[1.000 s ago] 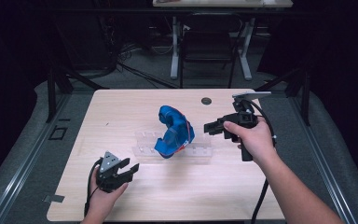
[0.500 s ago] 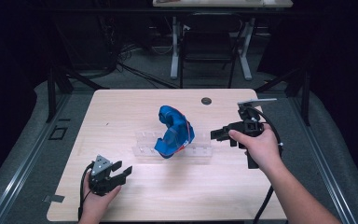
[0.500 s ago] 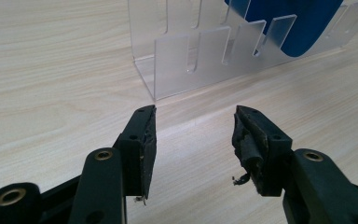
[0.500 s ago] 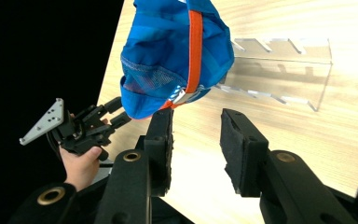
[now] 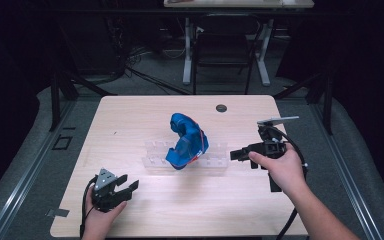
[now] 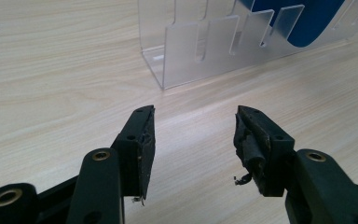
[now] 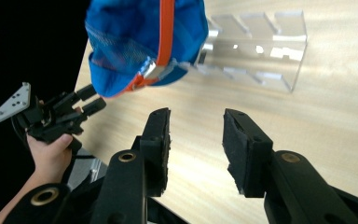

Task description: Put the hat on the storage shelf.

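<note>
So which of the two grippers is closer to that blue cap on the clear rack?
The right gripper. It sits just off the rack's right end, level with the blue cap. The left gripper is down by the table's near-left corner, farther away. Both are open.

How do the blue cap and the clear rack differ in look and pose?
The blue cap is opaque fabric with an orange strap; the clear rack is see-through, slotted plastic. The cap stands tall and curled, while the rack lies low and long. Both sit mid-table, the cap resting in the rack.
</note>
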### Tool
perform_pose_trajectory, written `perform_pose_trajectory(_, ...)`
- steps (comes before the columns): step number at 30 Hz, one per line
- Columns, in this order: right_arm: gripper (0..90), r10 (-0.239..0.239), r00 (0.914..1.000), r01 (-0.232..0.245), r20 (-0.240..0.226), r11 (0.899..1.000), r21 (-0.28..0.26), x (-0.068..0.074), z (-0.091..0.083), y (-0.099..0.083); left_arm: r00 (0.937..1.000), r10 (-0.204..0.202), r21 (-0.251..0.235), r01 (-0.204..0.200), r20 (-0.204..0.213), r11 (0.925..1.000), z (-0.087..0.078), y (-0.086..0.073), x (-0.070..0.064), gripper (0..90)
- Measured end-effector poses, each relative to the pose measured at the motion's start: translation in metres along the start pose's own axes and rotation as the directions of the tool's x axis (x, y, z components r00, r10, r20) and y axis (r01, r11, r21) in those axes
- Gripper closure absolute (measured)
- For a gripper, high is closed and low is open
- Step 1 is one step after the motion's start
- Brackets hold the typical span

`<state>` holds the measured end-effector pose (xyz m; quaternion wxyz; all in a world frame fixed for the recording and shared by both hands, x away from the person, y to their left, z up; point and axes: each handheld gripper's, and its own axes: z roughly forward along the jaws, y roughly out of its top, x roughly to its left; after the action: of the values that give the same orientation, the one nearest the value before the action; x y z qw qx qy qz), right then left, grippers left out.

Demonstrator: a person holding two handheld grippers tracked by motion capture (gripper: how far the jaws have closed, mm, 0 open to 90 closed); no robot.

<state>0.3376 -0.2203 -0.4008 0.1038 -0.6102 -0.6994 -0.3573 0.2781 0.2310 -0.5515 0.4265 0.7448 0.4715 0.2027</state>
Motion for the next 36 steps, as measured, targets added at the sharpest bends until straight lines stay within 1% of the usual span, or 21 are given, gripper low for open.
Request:
perform_pose_trajectory(1, 60.5, 0.007, 1.0000, -0.007, 0.004, 1.000, 0.002, -0.001, 0.002, -0.002, 1.0000, -0.006, 0.005, 0.006, 0.002, 1.0000, -0.001, 0.000, 0.001, 48.3)
perform_pose_trajectory(2, 60.0, -0.003, 0.9999, 0.003, 0.015, 1.000, 0.008, -0.002, 0.003, -0.004, 1.0000, -0.009, 0.000, 0.009, 0.000, 1.0000, -0.001, -0.001, 0.002, 48.2)
perform_pose_trajectory(3, 59.3, -0.012, 0.9995, 0.012, 0.028, 1.000, 0.004, -0.003, 0.004, -0.006, 0.9999, -0.011, 0.009, 0.011, -0.003, 0.9999, -0.002, -0.001, 0.003, 48.1)
perform_pose_trajectory(4, 58.3, -0.011, 0.9996, 0.011, 0.026, 1.000, -0.004, -0.005, 0.006, -0.008, 0.9998, -0.019, 0.000, 0.019, -0.003, 0.9998, -0.002, -0.002, 0.003, 47.9)
perform_pose_trajectory(5, 57.6, -0.008, 0.9998, 0.008, 0.017, 1.000, 0.004, -0.007, 0.007, -0.011, 0.9998, -0.018, 0.003, 0.018, -0.004, 0.9998, -0.003, -0.002, 0.004, 47.6)
perform_pose_trajectory(6, 56.9, -0.008, 0.9997, 0.008, 0.022, 1.000, 0.003, -0.008, 0.009, -0.013, 0.9998, -0.021, 0.010, 0.021, -0.003, 0.9997, -0.004, -0.002, 0.005, 47.4)
perform_pose_trajectory(8, 54.7, -0.033, 0.9986, 0.033, 0.041, 0.999, -0.011, -0.012, 0.013, -0.019, 0.9996, -0.029, 0.003, 0.029, -0.006, 0.9996, -0.004, -0.003, 0.006, 47.0)
perform_pose_trajectory(10, 53.8, -0.033, 0.9984, 0.034, 0.045, 0.999, -0.003, -0.016, 0.016, -0.023, 0.9995, -0.032, 0.002, 0.032, -0.005, 0.9995, -0.003, -0.004, 0.007, 46.5)
perform_pose_trajectory(11, 52.4, -0.038, 0.9977, 0.039, 0.056, 0.999, -0.007, -0.017, 0.019, -0.026, 0.9994, -0.036, 0.006, 0.036, -0.005, 0.9993, -0.003, -0.004, 0.007, 46.2)
perform_pose_trajectory(13, 48.8, -0.061, 0.9966, 0.063, 0.055, 0.998, -0.025, -0.021, 0.023, -0.032, 0.9992, -0.039, 0.012, 0.039, -0.002, 0.9992, -0.003, -0.004, 0.008, 45.9)
perform_pose_trajectory(14, 48.0, -0.071, 0.9952, 0.073, 0.066, 0.997, -0.018, -0.022, 0.025, -0.034, 0.9991, -0.043, 0.011, 0.043, -0.002, 0.9990, -0.002, -0.004, 0.008, 45.6)
perform_pose_trajectory(15, 46.7, -0.080, 0.9948, 0.082, 0.063, 0.996, -0.025, -0.024, 0.027, -0.037, 0.9989, -0.046, 0.009, 0.046, -0.002, 0.9989, -0.002, -0.005, 0.008, 45.5)
perform_pose_trajectory(16, 45.3, -0.082, 0.9949, 0.084, 0.059, 0.996, -0.040, -0.026, 0.029, -0.040, 0.9988, -0.048, 0.009, 0.048, -0.002, 0.9988, -0.002, -0.005, 0.008, 45.3)
perform_pose_trajectory(18, 42.3, -0.111, 0.9921, 0.114, 0.060, 0.992, -0.062, -0.028, 0.033, -0.046, 0.9989, -0.048, 0.010, 0.048, 0.001, 0.9988, -0.001, -0.005, 0.007, 44.7)
perform_pose_trajectory(22, 41.8, -0.141, 0.9870, 0.147, 0.077, 0.986, -0.081, -0.035, 0.041, -0.060, 0.9986, -0.051, 0.020, 0.051, 0.010, 0.9985, 0.000, -0.005, 0.007, 42.9)
perform_pose_trajectory(25, 41.3, -0.141, 0.9866, 0.149, 0.082, 0.984, -0.096, -0.039, 0.047, -0.069, 0.9982, -0.057, 0.014, 0.057, 0.019, 0.9983, 0.001, -0.006, 0.006, 41.9)
perform_pose_trajectory(27, 41.0, -0.146, 0.9853, 0.155, 0.089, 0.982, -0.110, -0.043, 0.053, -0.075, 0.9980, -0.058, 0.020, 0.058, 0.024, 0.9981, 0.002, -0.006, 0.006, 41.4)
perform_pose_trajectory(31, 40.9, -0.154, 0.9843, 0.166, 0.085, 0.975, -0.150, -0.050, 0.063, -0.087, 0.9977, -0.060, 0.024, 0.060, 0.031, 0.9979, 0.003, -0.007, 0.005, 41.2)
perform_pose_trajectory(33, 40.9, -0.147, 0.9855, 0.158, 0.085, 0.975, -0.154, -0.053, 0.067, -0.092, 0.9977, -0.059, 0.027, 0.058, 0.033, 0.9979, 0.003, -0.007, 0.004, 41.2)
perform_pose_trajectory(34, 40.9, -0.149, 0.9847, 0.162, 0.091, 0.974, -0.160, -0.055, 0.069, -0.093, 0.9977, -0.059, 0.027, 0.058, 0.034, 0.9979, 0.004, -0.007, 0.004, 41.2)
perform_pose_trajectory(36, 40.9, -0.141, 0.9854, 0.154, 0.095, 0.976, -0.155, -0.058, 0.071, -0.097, 0.9977, -0.057, 0.035, 0.056, 0.035, 0.9978, 0.003, -0.006, 0.004, 41.2)
